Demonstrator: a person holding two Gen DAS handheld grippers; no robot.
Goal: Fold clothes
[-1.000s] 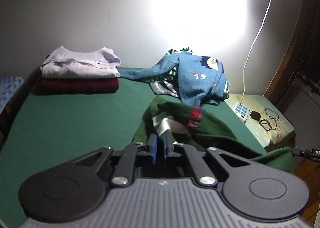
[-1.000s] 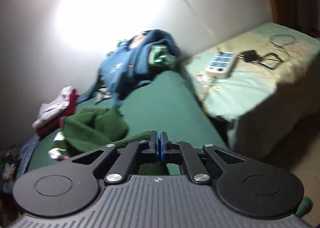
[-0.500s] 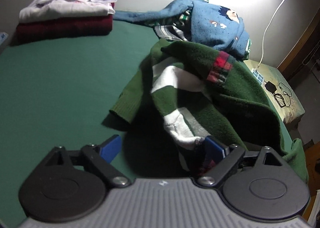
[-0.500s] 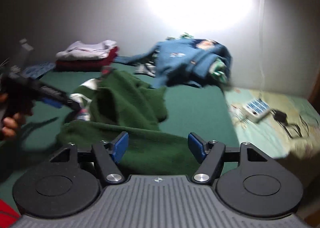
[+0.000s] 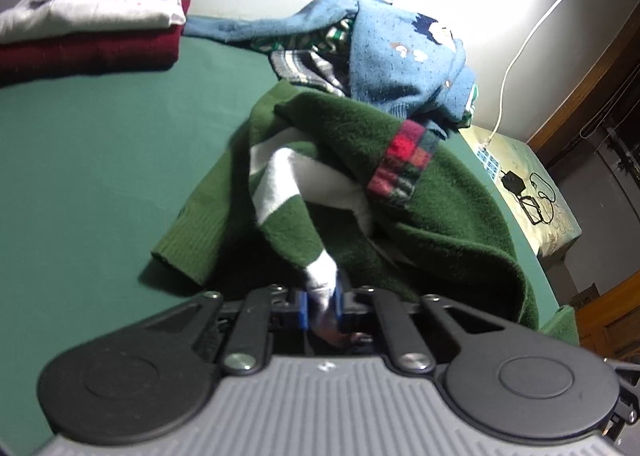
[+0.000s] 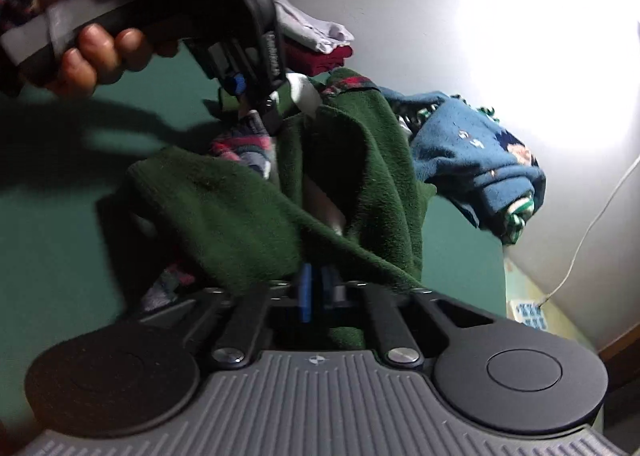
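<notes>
Left gripper [image 5: 321, 306]: fingers pinched on a white-tipped fold of the green sweater [image 5: 432, 192], right at the tips. Right gripper [image 6: 316, 292]: fingers closed on the sweater's green edge, cloth draped over both sides of them. Two grips on separate parts, probably to lift and spread the garment flat before folding. The sweater lay bunched on the green bed [image 5: 100, 144] just ahead of both fingers, with a plaid patch [image 5: 400, 164] uppermost. Which parts were gripped, hem or cuff, could not be told; the right view was smeared. Beyond the sweater, against the wall, sat a blue sweater [image 5: 404, 52] on other crumpled clothes, awaiting their turn. Far left of the left fingers stood the folded stack [image 5: 92, 32], white on maroon, kept clear of the working space.
</notes>
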